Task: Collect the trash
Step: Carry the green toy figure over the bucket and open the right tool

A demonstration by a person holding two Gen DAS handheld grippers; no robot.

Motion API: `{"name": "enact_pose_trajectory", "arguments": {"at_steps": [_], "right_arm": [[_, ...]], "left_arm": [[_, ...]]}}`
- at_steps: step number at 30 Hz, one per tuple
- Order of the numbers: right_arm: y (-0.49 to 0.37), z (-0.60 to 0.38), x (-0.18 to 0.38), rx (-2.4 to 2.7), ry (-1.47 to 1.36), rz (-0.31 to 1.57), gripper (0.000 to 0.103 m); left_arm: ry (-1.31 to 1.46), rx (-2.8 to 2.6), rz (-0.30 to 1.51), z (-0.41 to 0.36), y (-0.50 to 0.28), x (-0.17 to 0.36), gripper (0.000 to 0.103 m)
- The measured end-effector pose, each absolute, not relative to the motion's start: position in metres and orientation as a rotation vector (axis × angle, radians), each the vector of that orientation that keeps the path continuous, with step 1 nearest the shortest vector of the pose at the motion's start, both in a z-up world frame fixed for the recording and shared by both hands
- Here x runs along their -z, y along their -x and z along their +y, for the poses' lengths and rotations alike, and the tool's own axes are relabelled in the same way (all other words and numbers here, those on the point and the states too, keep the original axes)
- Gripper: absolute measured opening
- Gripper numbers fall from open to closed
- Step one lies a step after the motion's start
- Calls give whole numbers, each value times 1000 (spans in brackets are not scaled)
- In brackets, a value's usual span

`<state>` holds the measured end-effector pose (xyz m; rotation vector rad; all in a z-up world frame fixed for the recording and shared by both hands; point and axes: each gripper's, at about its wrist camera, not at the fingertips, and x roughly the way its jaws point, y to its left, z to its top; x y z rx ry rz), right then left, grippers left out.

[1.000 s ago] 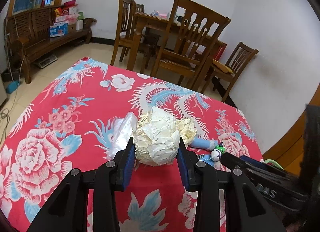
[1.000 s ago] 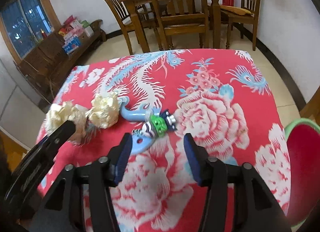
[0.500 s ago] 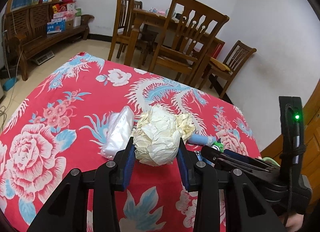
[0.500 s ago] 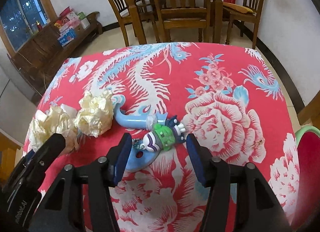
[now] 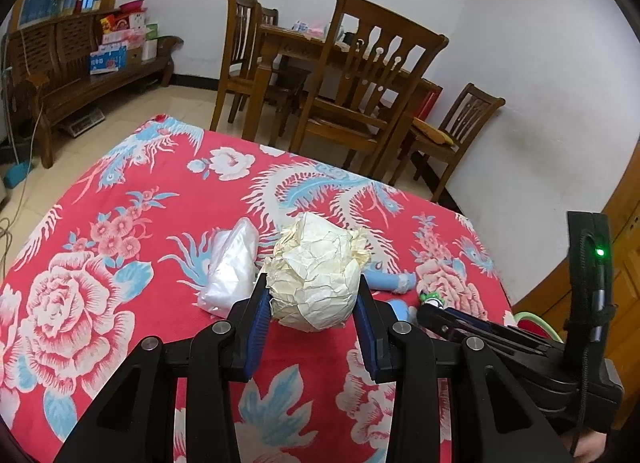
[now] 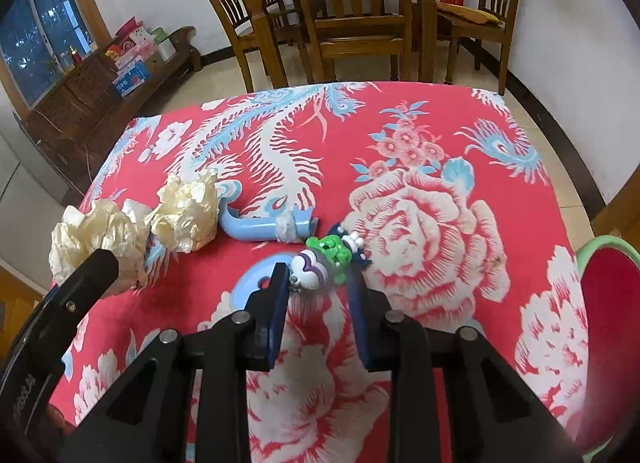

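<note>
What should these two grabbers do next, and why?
Probably lift both. The left gripper is clamped on a crumpled paper ball, and the right gripper, its jaws just closing, has the little toy between them. A bin waits nearby.

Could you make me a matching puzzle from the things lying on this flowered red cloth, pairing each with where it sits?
Things:
1. big crumpled cream paper ball
2. small green and purple toy figure
3. clear plastic bag
4. curved light blue plastic piece

Places:
A. between the right gripper pads
B. flat on the cloth, left of the held ball
C. clamped in the left gripper
D. beside the smaller paper ball

Pairs: 1-C, 2-A, 3-B, 4-D
</note>
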<state>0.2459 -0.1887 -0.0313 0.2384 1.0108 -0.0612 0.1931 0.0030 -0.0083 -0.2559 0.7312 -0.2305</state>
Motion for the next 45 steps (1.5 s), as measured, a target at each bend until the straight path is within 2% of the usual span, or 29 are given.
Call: {"name": "enact_pose_trajectory", "arguments": {"at_steps": [30, 45], "right_arm": [[-125, -247, -30, 46, -306, 861, 31], [-71, -315, -33, 170, -391, 814, 31]], "left_arm": [[242, 329, 705, -35, -152, -30, 39], [195, 415, 714, -83, -132, -44, 39]]}}
